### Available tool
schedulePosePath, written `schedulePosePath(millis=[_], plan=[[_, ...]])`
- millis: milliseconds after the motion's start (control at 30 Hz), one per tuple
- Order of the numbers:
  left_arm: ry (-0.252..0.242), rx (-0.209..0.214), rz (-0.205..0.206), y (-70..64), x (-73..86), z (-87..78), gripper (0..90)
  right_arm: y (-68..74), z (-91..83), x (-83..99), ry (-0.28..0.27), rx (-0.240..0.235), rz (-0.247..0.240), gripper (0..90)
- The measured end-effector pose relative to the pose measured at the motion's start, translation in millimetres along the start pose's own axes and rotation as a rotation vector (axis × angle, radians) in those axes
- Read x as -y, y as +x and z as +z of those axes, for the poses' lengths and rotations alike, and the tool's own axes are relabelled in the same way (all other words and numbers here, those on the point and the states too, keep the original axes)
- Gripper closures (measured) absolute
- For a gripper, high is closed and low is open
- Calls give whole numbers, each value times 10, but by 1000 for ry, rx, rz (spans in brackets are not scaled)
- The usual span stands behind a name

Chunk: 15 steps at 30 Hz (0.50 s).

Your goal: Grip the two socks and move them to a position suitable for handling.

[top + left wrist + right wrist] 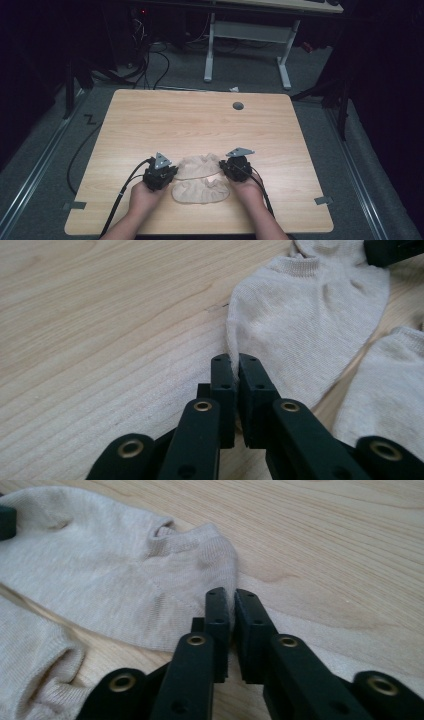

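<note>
Nearest me: my two hands, one at each side of the near edge of the wooden table (150, 120), each with a black cable trailing back off the edge.

Item, near sock (201, 191): beige, flat on the wood between my hands, no claw on it. It lies just beside the far sock, a narrow strip of bare wood between them.

Item, far sock (199, 166): beige, spread flat, stretched between my two claws. Nothing stands in the way of either claw.

Item, my left gripper (235, 360): jaws drawn together, clamped on the left end of the far sock, a thin fold of fabric pinched at the tips.

Item, my right gripper (231, 596): jaws likewise together, pinching the sock's opposite end, beside the ribbed cuff.

Farther: bare tabletop, then a round grey cap (238, 106) near the far edge.

Beyond the table: grey floor, loose cables (155, 60), the white legs of a second desk (250, 35).
</note>
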State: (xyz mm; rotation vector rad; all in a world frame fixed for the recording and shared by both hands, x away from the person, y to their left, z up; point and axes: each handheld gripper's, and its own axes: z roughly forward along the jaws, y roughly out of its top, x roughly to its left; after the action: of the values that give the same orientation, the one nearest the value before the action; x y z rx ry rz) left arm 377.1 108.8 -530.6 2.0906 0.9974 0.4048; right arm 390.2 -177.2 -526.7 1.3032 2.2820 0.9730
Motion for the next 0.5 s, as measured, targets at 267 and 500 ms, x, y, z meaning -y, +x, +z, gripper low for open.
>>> schedulePosePath(millis=[267,500], plan=[[-90,16,1,0,-45,-155,864,68,-126,-13,-56,9,-26,867],[-113,45,-8,-67,-96,-304,860,82,-367,13,-128,9,-36,867]])
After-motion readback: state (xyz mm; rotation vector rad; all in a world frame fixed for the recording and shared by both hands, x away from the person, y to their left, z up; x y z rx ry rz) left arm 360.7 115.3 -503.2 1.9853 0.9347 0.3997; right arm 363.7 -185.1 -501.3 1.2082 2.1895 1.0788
